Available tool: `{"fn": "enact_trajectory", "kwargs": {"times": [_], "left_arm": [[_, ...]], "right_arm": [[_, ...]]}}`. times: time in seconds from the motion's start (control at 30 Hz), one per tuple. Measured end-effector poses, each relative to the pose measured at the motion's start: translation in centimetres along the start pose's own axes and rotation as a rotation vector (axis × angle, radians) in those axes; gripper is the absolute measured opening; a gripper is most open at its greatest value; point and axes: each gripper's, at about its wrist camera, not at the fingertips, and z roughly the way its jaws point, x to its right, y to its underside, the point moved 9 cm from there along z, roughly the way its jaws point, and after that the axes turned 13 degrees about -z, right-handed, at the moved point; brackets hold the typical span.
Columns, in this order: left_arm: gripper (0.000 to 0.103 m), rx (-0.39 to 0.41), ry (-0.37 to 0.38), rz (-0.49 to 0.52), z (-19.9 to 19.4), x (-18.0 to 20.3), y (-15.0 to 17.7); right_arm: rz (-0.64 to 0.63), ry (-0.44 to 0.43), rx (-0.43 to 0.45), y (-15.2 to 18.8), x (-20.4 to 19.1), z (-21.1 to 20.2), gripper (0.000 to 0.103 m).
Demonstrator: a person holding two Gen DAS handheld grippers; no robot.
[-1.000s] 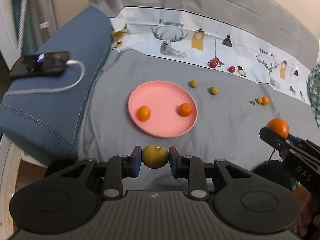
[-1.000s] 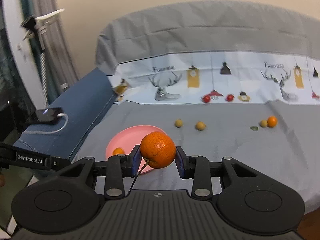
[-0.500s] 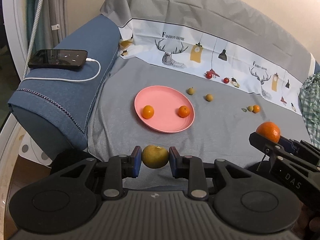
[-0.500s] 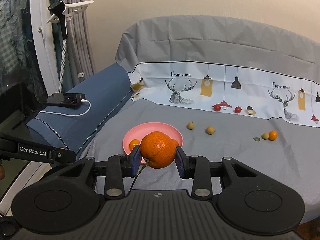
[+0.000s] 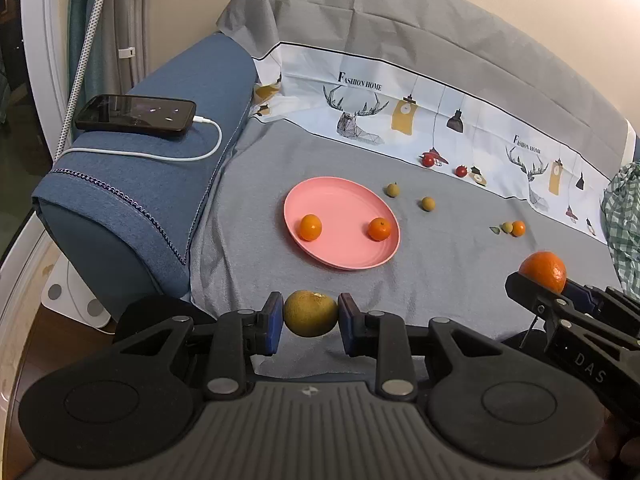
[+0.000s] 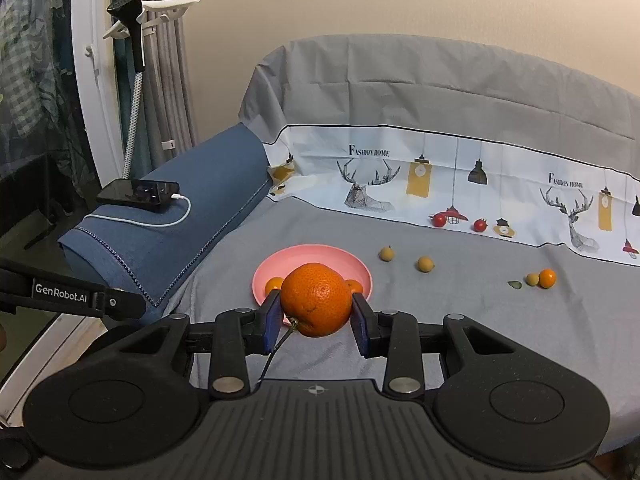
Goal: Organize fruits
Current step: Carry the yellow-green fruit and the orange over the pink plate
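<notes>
My left gripper (image 5: 311,320) is shut on a yellow-green citrus fruit (image 5: 310,313), held above the sofa's front edge, short of the pink plate (image 5: 340,200). The plate holds two small oranges (image 5: 311,227) (image 5: 379,228). My right gripper (image 6: 316,316) is shut on a large orange (image 6: 315,299) with a stem; it also shows at the right of the left wrist view (image 5: 543,266). Loose on the grey cover lie two yellow-green fruits (image 5: 392,189) (image 5: 428,203), a small orange (image 5: 518,228) beside a green fruit (image 5: 507,227), and two red cherry tomatoes (image 5: 428,160) (image 5: 461,170).
A blue armrest (image 5: 160,184) at the left carries a phone (image 5: 136,114) on a white charging cable. A checked cloth (image 5: 624,216) lies at the far right. A printed white band (image 6: 460,176) runs along the sofa back. A steamer stand (image 6: 136,40) stands left.
Both grippers have pulled back and risen from the sofa, each still holding its fruit; the plate and loose fruits look smaller and farther. Nothing was let go.
</notes>
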Motion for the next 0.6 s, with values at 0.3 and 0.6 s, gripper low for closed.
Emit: {"fn": "enact_trajectory", "kwargs": {"times": [0.3,0.6], "left_arm": [[0.033,-0.015,-0.005,-0.001,0.7,-0.2,0.0],[0.033,-0.031,-0.016,0.001,1.8,-0.1,-0.2]], "right_arm": [[0.0,-0.011,-0.022,0.3,-0.2,0.8,0.038],[0.006,-0.018,-0.049,0.6,0.0,1.9,0.038]]}}
